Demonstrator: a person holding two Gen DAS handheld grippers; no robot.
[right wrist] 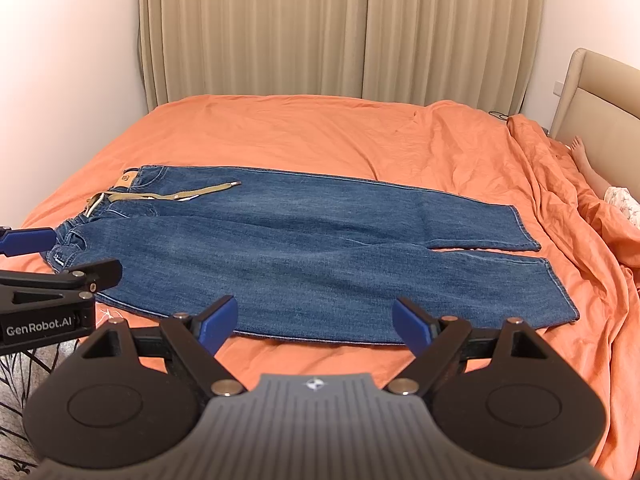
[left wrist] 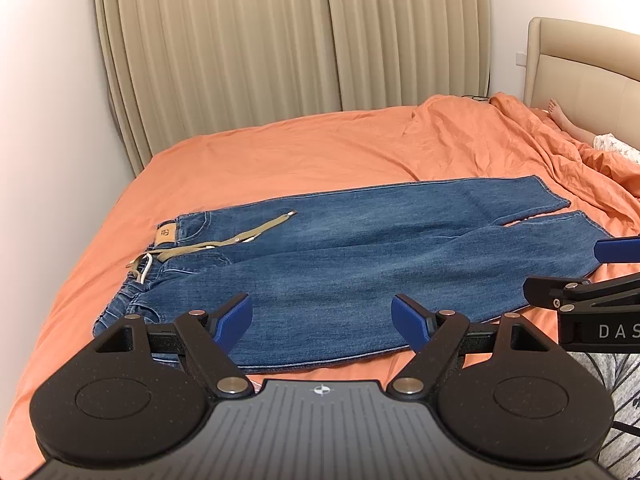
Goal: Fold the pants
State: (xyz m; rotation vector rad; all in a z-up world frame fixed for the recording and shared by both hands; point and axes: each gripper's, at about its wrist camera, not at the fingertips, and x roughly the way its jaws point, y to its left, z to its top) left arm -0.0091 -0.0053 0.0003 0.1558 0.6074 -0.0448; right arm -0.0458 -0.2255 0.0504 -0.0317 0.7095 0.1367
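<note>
Blue jeans (left wrist: pixel 360 256) lie flat on the orange bed (left wrist: pixel 304 156), waistband to the left, leg hems to the right. A khaki belt (left wrist: pixel 224 240) trails from the waistband. My left gripper (left wrist: pixel 322 320) is open and empty, above the near edge of the jeans toward the waist end. In the right wrist view the jeans (right wrist: pixel 304 248) lie the same way with the belt (right wrist: pixel 180 194) at the left. My right gripper (right wrist: pixel 314 322) is open and empty, above the near edge of the lower leg. Each gripper shows at the edge of the other's view.
Beige curtains (left wrist: pixel 288 40) hang behind the bed. A padded headboard (left wrist: pixel 580 68) is at the right, where a person's bare foot (left wrist: pixel 560 114) and rumpled orange cover (left wrist: pixel 560 152) lie. A white wall (left wrist: pixel 44 120) runs along the left. Patterned grey fabric (left wrist: pixel 616 380) is near me.
</note>
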